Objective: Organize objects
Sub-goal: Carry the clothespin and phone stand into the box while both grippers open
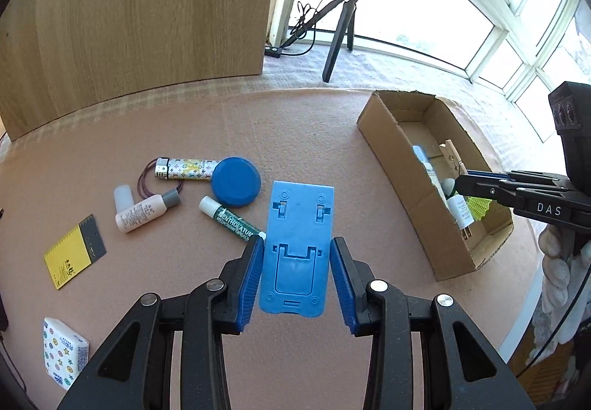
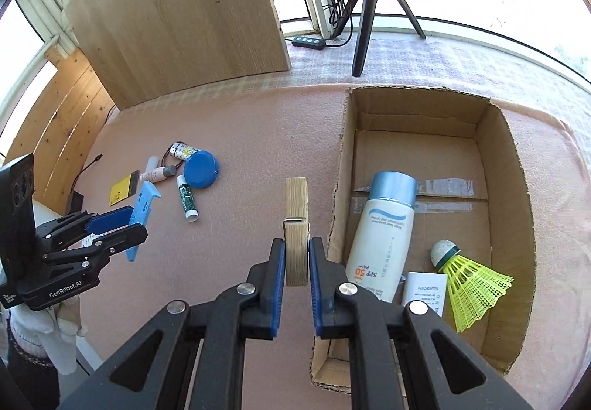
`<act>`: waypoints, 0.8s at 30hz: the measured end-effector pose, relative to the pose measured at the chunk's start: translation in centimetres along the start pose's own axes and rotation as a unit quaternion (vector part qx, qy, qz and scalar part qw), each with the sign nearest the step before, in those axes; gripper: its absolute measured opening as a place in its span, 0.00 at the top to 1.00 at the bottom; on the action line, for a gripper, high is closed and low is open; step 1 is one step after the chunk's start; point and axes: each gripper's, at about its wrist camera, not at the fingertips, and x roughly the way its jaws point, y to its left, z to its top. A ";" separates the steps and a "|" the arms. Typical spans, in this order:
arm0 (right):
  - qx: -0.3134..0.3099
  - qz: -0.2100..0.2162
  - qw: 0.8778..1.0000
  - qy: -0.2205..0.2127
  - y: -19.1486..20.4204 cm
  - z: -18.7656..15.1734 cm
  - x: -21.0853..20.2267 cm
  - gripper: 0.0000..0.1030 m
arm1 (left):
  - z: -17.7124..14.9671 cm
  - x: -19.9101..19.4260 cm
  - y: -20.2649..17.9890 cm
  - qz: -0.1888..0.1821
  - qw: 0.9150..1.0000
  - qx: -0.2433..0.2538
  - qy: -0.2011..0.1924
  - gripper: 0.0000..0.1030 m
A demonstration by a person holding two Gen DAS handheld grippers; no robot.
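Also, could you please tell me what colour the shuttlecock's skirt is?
Neon yellow, on the cork-tipped plastic shuttlecock; clearest in the right wrist view.

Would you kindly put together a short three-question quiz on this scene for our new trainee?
1. True or false: the left gripper holds a blue plastic stand.
2. What does the right gripper hold? A) a lip balm B) a wooden clothespin C) a lighter
3. Fill in: the yellow shuttlecock lies inside the cardboard ____.

Key
1. True; its pads clamp the stand's two edges.
2. B; the clothespin sits between the pads, beside the box's near wall.
3. box, next to the sunscreen bottle.
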 end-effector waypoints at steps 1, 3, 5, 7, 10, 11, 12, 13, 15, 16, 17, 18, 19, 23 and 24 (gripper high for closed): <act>0.004 -0.004 1.000 -0.004 -0.6 0.0 -0.5 0.89 | 0.5 0.2 -0.8 -0.004 1.000 0.004 -0.003 0.61; 0.011 -0.015 1.000 -0.012 -2.1 -0.1 -1.3 0.89 | 1.6 0.7 -2.5 -0.012 1.000 0.014 -0.006 0.61; 0.020 -0.024 0.999 -0.018 -3.5 -0.2 -1.8 0.89 | 2.5 1.1 -4.0 -0.019 1.000 0.023 -0.008 0.61; 0.028 -0.032 0.999 -0.022 -4.9 -0.2 -2.2 0.89 | 3.5 1.7 -5.6 -0.026 0.999 0.030 -0.010 0.61; 0.039 -0.044 0.998 -0.026 -6.8 -0.3 -2.4 0.89 | 4.9 3.0 -8.0 -0.033 0.998 0.043 -0.011 0.61; 0.043 -0.046 0.998 -0.027 -7.3 -0.3 -2.5 0.89 | 5.3 3.5 -8.6 -0.034 0.998 0.046 -0.010 0.61; 0.047 -0.047 0.997 -0.027 -7.9 -0.3 -2.4 0.89 | 5.7 4.0 -9.3 -0.037 0.998 0.049 -0.009 0.61; 0.050 -0.049 0.997 -0.027 -8.5 -0.2 -2.5 0.89 | 6.2 4.5 -10.0 -0.038 0.998 0.052 -0.009 0.61; 0.056 -0.052 0.997 -0.027 -9.5 -0.1 -2.4 0.89 | 7.0 5.6 -11.2 -0.041 0.998 0.057 -0.008 0.61; 0.059 -0.051 0.997 -0.026 -9.9 0.0 -2.3 0.89 | 7.4 6.1 -11.9 -0.042 0.997 0.060 -0.007 0.61; 0.061 -0.051 0.997 -0.026 -10.3 0.1 -2.2 0.89 | 7.7 6.6 -12.5 -0.042 0.997 0.062 -0.006 0.61; 0.063 -0.051 0.996 -0.025 -10.7 0.2 -2.1 0.89 | 8.0 7.1 -13.0 -0.041 0.997 0.066 -0.006 0.61; 0.063 -0.051 0.996 -0.024 -11.0 0.3 -2.0 0.89 | 8.3 7.6 -13.6 -0.040 0.997 0.069 -0.005 0.61; 0.066 -0.050 0.996 -0.019 -11.9 0.7 -1.3 0.89 | 9.5 9.5 -15.2 -0.037 0.996 0.077 0.000 0.61; 0.067 -0.049 0.996 -0.018 -12.1 0.9 -1.1 0.89 | 9.7 9.9 -15.5 -0.036 0.996 0.078 0.001 0.61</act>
